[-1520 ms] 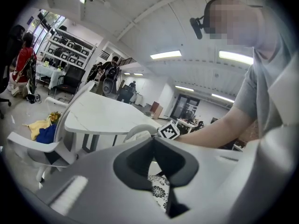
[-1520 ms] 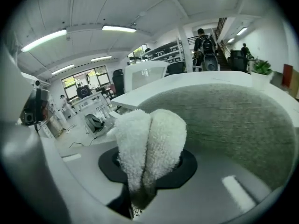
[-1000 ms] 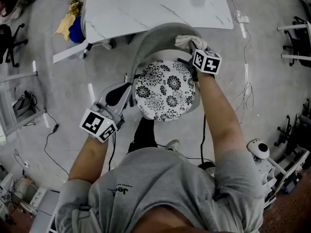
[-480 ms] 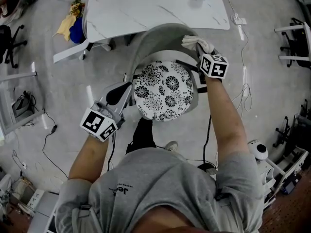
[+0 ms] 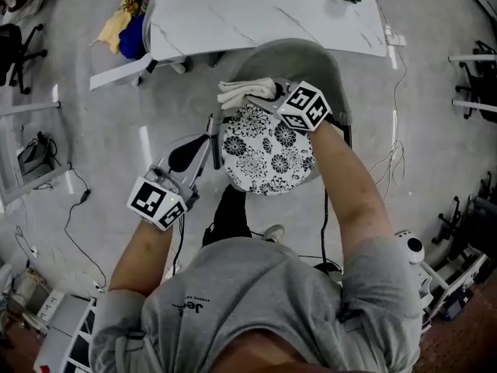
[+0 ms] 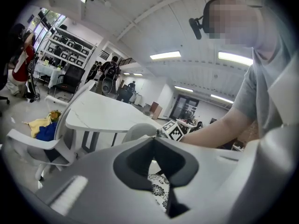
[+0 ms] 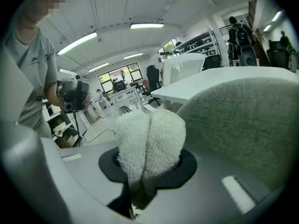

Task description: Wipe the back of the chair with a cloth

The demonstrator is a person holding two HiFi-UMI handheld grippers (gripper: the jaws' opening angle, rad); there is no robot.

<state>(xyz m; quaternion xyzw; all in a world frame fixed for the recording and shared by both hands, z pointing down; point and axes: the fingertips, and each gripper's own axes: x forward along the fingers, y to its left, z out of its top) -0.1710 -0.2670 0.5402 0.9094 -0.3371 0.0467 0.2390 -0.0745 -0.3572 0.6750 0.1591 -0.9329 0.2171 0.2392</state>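
Your right gripper (image 7: 142,185) has its jaws clamped on the folded white cloth (image 7: 149,143), which sticks up out of them just beside the grey chair back (image 5: 311,57). In the right gripper view the fabric lies to the cloth's right; whether they touch is not clear. From the head view the cloth sits near the left end of the back's curve, above the patterned seat (image 5: 264,158), so the long sweep probably runs away and round to your right. Your left gripper (image 6: 156,167) hangs well apart on the near left, jaws all but together on nothing.
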